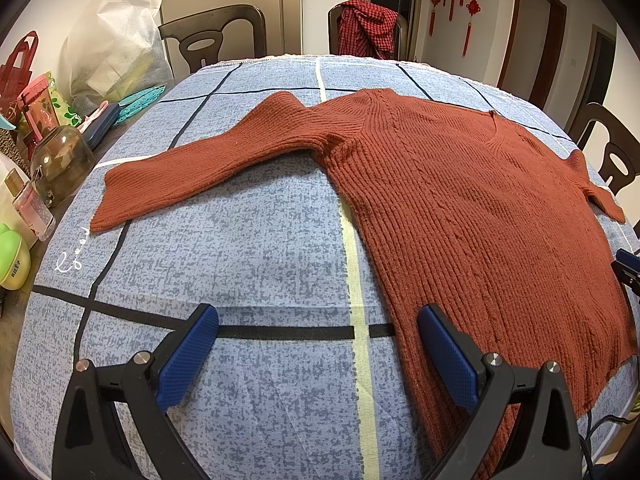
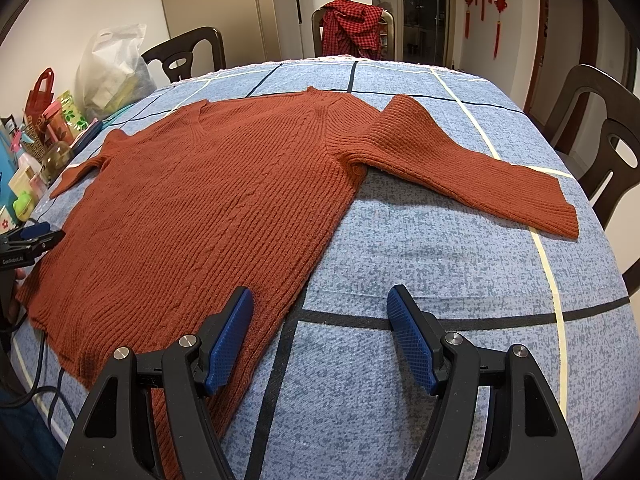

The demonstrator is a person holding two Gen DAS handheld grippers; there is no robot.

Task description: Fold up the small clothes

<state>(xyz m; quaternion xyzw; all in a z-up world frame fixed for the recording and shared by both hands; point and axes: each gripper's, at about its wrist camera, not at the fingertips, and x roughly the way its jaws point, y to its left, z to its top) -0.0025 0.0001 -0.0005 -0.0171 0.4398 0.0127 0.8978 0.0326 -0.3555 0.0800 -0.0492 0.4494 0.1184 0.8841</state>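
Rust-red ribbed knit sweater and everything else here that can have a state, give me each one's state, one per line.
Rust-red ribbed knit sweater: unfolded, flat on the table, both sleeves spread out.
Blue patterned tablecloth: spread smooth over the table.
Left gripper: open, empty, at the sweater's hem.
Right gripper: open, empty, at the hem's other corner.
Red checked garment: draped over a chair back.
White plastic bag: upright, bulging.

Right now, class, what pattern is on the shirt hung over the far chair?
Red and black check shirt, clearest in right wrist view.
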